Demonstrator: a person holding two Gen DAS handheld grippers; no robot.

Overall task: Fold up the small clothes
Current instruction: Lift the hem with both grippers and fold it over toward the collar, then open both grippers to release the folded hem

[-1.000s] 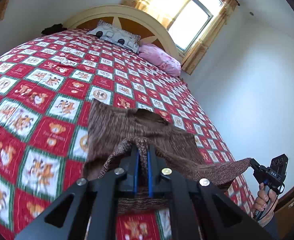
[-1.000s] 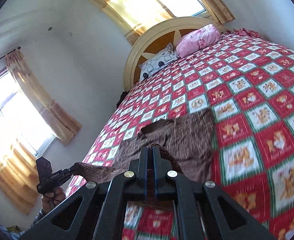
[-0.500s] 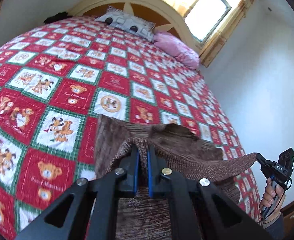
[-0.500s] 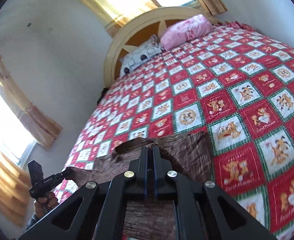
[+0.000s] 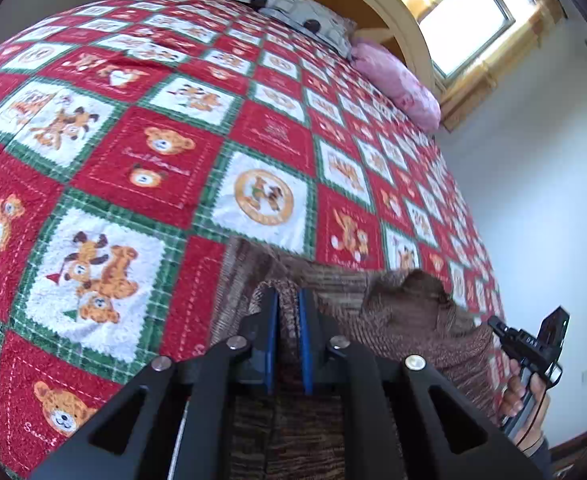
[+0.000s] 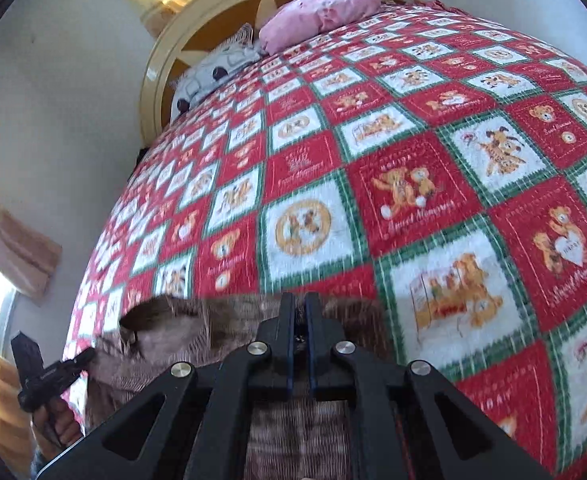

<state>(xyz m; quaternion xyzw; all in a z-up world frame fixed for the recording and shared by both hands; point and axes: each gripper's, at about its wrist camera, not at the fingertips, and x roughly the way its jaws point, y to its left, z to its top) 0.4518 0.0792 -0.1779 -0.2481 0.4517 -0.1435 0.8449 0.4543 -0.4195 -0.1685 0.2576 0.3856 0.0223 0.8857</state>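
Observation:
A brown knit garment (image 5: 405, 312) lies near the front of the bed, its near edge lifted and stretched between both grippers. In the left wrist view my left gripper (image 5: 288, 294) has a bunch of the knit between its blue pads (image 5: 271, 332); its jaws are opening, with the cloth still pinched. The right gripper (image 5: 497, 326) appears at the garment's right end, held by a hand. In the right wrist view my right gripper (image 6: 300, 298) is shut on the garment (image 6: 173, 328), low over the quilt. The left gripper (image 6: 89, 354) shows at the left end.
The bed is covered by a red, white and green teddy-bear quilt (image 5: 141, 160). A grey pillow (image 5: 301, 12) and a pink pillow (image 5: 397, 84) lie against the cream headboard (image 6: 149, 80). Windows with yellow curtains and pale walls surround the bed.
Both grippers have moved forward and down toward the quilt, carrying the garment's held edge over the part lying on the bed. Less of the flat garment shows ahead of the fingers.

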